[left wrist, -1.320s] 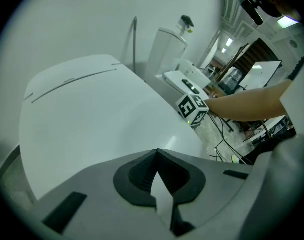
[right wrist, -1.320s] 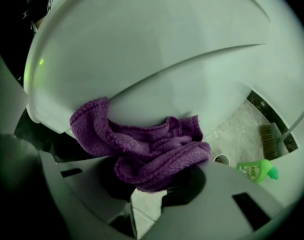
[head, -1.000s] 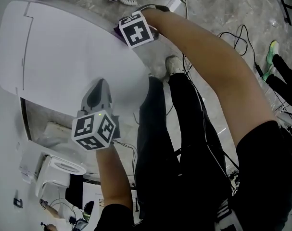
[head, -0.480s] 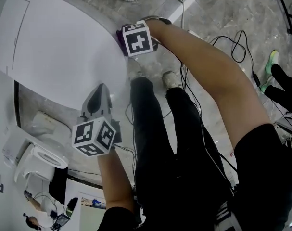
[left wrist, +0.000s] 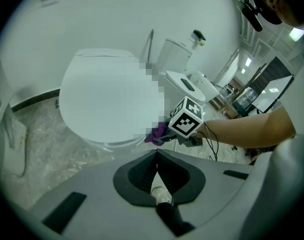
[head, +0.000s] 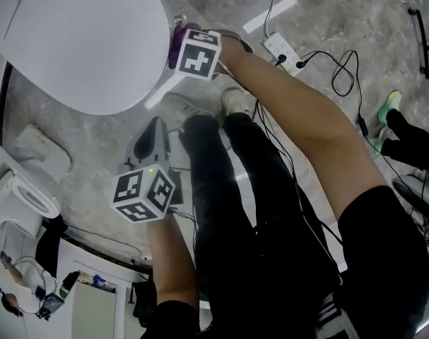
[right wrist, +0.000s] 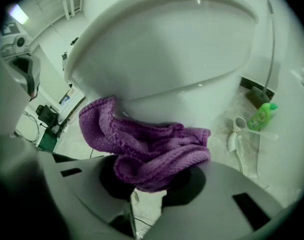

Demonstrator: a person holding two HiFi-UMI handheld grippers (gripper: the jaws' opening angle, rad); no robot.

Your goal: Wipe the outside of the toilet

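The right gripper [right wrist: 150, 186] has its jaws clamped on a bunched purple cloth [right wrist: 146, 146]; the cloth spills forward and to the left of those jaws, and its upper edge lies against the lower front wall of the toilet [right wrist: 167, 49], under the rim; the bowl fills the space just ahead of and above the jaws. Only this view shows the bowl's underside, a green bottle [right wrist: 262, 115] and a white hose [right wrist: 234, 132] on the floor off to the right of the jaws. The left gripper [left wrist: 157, 156] has its jaws together with nothing between them; it hangs well short of the toilet. From there the closed lid shows from above, its long axis running away from the jaws, rounded front nearest them and hinge end farthest; a second toilet [left wrist: 179, 54] stands beyond, to the right. The head view alone shows the power strip [head: 285, 48] on the floor to the right of the right jaws, and a shoe [head: 233, 102] between the two grippers.
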